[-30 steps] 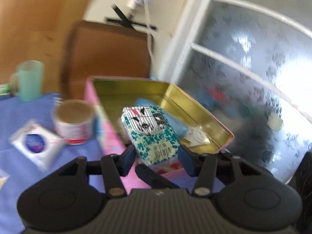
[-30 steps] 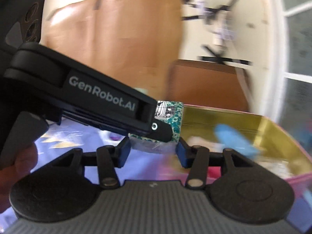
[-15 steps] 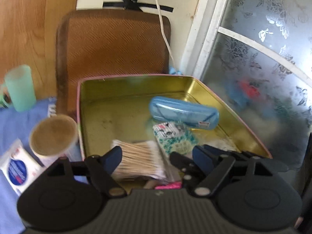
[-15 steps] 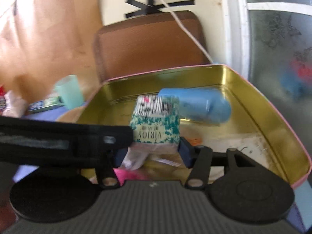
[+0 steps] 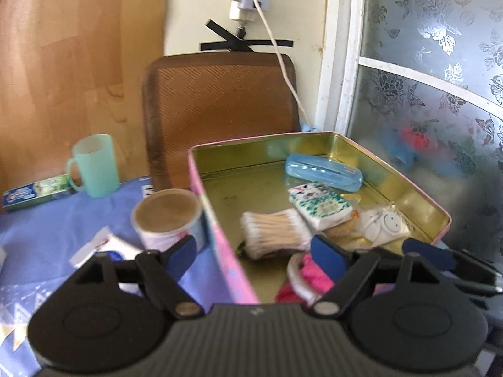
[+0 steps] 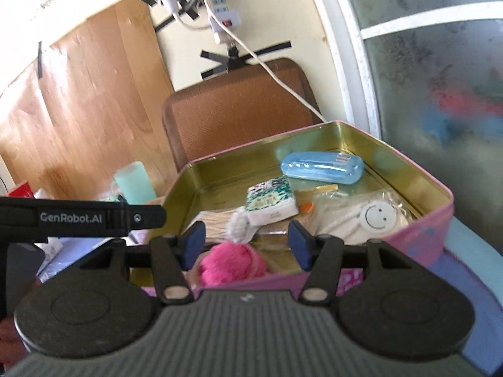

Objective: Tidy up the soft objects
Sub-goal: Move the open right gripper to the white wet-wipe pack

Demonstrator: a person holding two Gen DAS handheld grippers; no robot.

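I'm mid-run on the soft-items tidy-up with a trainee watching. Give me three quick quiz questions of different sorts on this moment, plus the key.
1. True or false: the green-and-white patterned tissue pack lies inside the pink tin with the gold interior.
2. Which item is outside that tin? A) blue plastic case B) mint green plastic mug C) bundle of cotton swabs
3. Fill in: both the left gripper and the right gripper have their jaws ____ and hold nothing.

Key: 1 true; 2 B; 3 open
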